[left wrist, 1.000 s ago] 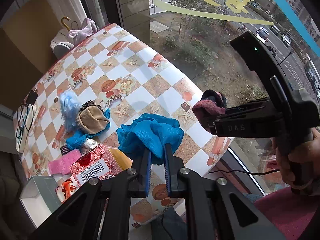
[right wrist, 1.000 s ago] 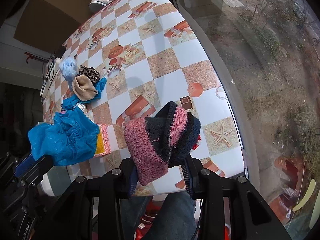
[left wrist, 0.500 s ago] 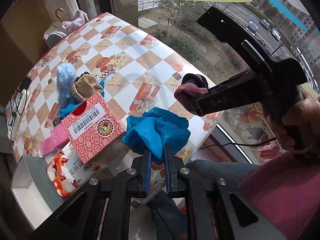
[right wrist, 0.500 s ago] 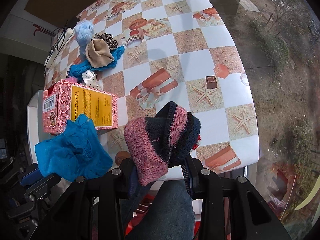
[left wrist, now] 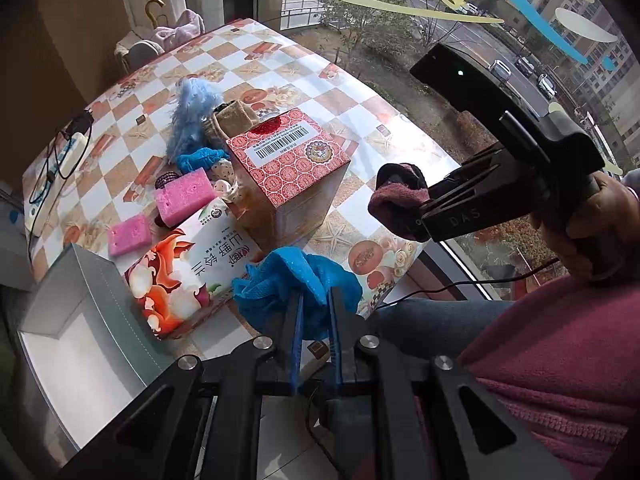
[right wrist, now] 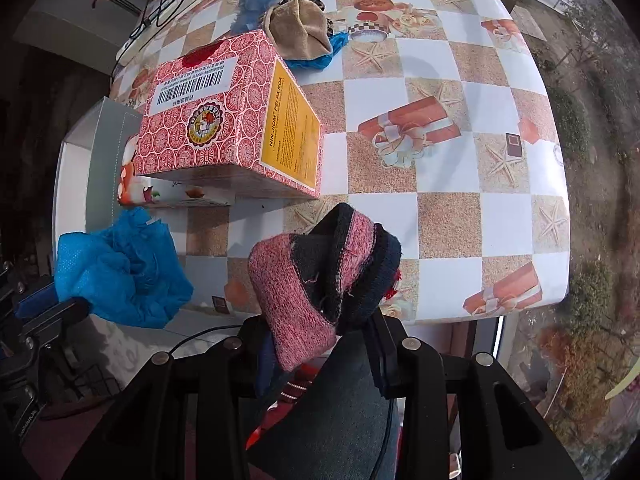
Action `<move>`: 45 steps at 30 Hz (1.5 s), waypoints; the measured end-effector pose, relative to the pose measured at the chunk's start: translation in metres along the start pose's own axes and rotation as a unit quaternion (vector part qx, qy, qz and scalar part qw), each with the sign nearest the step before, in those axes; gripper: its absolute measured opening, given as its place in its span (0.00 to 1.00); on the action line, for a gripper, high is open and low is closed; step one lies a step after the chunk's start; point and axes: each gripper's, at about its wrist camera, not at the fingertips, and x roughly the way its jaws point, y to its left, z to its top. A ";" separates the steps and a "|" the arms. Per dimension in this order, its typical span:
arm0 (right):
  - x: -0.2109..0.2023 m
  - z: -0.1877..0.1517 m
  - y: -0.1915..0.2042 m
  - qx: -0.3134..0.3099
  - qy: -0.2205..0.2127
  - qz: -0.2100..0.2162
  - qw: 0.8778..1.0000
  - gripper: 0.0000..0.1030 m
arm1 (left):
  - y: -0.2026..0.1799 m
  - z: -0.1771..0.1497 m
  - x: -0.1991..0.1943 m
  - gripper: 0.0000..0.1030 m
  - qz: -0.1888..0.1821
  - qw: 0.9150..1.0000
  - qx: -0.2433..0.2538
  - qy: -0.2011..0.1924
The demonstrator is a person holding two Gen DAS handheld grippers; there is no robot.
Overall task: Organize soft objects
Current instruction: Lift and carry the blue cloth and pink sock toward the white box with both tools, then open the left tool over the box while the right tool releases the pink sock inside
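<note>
A crumpled bright blue mesh cloth (left wrist: 298, 280) hangs bunched in the air, pinched at one fold, over the near edge of the table by the left. To its right, a pink and navy knitted piece (right wrist: 320, 280), rolled into a thick wad with a red tuft at one side, is also held up off the surface. Farther back on the table lies a small heap: a fluffy pale blue puff (left wrist: 192, 116), a tan velvety pouch (right wrist: 298, 32) resting on another blue cloth (left wrist: 202, 159), and a leopard-print scrap barely showing behind. Two pink sponges (left wrist: 182, 197) lie flat nearer, left of the heap.
</note>
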 end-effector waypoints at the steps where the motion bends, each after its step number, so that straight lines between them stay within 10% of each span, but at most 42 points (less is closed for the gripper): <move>1: 0.000 0.000 0.007 -0.007 0.002 0.000 1.000 0.38 | 0.006 -0.004 -0.004 0.13 0.002 1.000 -0.009 -0.004; 18: -0.006 0.013 0.140 -0.175 -0.006 0.003 0.985 0.38 | 0.092 -0.069 -0.051 0.13 0.062 0.986 -0.146 -0.057; 38: 0.001 0.030 0.272 -0.312 -0.015 0.002 0.950 0.38 | 0.183 -0.171 -0.057 0.13 0.177 0.911 -0.370 -0.031; 45: 0.013 0.026 0.313 -0.351 -0.007 0.007 0.936 0.38 | 0.189 -0.193 -0.047 0.13 0.175 0.903 -0.391 -0.012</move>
